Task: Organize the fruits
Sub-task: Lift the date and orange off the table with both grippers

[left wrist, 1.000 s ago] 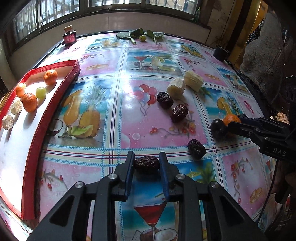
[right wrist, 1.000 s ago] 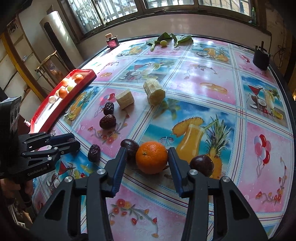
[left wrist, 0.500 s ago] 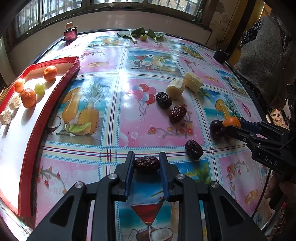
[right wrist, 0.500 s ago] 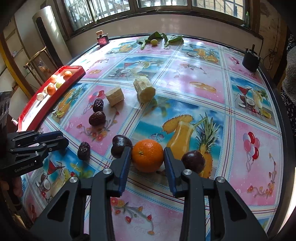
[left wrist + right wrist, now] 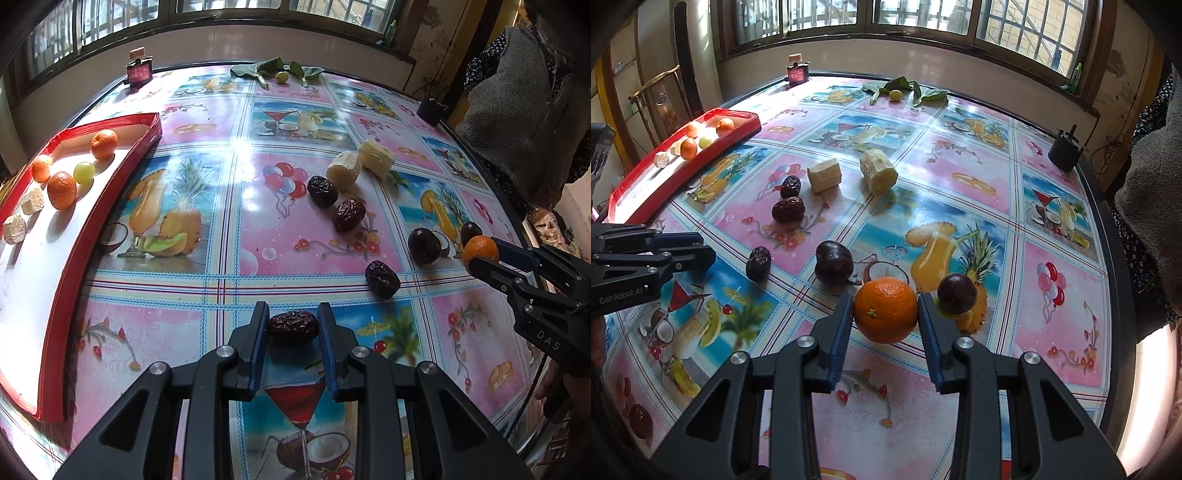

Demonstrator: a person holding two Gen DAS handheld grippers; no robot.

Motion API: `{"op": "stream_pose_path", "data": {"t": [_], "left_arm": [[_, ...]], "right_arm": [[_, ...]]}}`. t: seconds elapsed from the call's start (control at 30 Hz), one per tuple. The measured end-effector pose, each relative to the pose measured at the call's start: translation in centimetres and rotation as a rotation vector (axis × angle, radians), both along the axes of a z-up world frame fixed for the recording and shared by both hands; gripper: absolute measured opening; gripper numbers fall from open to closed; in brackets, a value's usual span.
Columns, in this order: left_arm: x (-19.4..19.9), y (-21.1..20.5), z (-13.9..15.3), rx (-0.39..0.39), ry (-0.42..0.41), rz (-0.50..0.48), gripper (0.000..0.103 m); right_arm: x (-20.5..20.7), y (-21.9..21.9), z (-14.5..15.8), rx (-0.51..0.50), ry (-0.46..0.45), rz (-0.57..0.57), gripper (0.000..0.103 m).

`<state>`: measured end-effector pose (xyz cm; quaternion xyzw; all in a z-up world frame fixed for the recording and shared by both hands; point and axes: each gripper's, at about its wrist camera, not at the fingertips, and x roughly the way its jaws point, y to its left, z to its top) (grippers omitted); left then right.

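My left gripper [image 5: 293,317] is shut on a wrinkled red date [image 5: 293,328], low over the patterned tablecloth. My right gripper [image 5: 885,302] is shut on an orange [image 5: 885,309], both pads pressed against its sides. In the left wrist view the right gripper [image 5: 480,254] shows at the right edge with the orange [image 5: 481,249] at its tips. The red tray [image 5: 59,288] lies at the far left and holds oranges, a green grape and pale chunks. In the right wrist view the left gripper [image 5: 701,253] reaches in from the left, and its date is hidden.
Three loose dates [image 5: 382,278] [image 5: 349,214] [image 5: 322,190], two dark round fruits [image 5: 834,262] [image 5: 956,293] and two pale cut chunks [image 5: 823,179] [image 5: 879,172] lie mid-table. Leaves with a small fruit [image 5: 895,94], a perfume bottle [image 5: 797,74] and a black cup [image 5: 1063,151] stand near the far edge. A person stands at the right.
The right gripper has swung and drawn the orange a little away from the left dark round fruit. The left gripper holds still with its date.
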<state>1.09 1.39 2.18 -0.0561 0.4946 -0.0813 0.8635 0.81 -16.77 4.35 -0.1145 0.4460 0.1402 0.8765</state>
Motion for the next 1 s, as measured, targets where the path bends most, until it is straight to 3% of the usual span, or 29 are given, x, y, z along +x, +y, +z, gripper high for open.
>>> {"op": "stream_pose_path", "data": {"t": [0.67,0.83,1.0], "left_arm": [[0.1,1.4,-0.3,-0.031,0.015,-0.029,0.026],[0.2,1.1,-0.3,-0.022,0.015,-0.036,0.026],[0.2,0.4,-0.3,-0.012,0.012,-0.05,0.026]], "right_arm": [[-2.1,0.3,1.5,-0.061,-0.047,-0.078,0.037],[-2.1,0.5,1.2,-0.114,-0.048,-0.101,0.037],[-1.8,0.2,0.3,-0.106,-0.022,-0.126,0.037]]}}
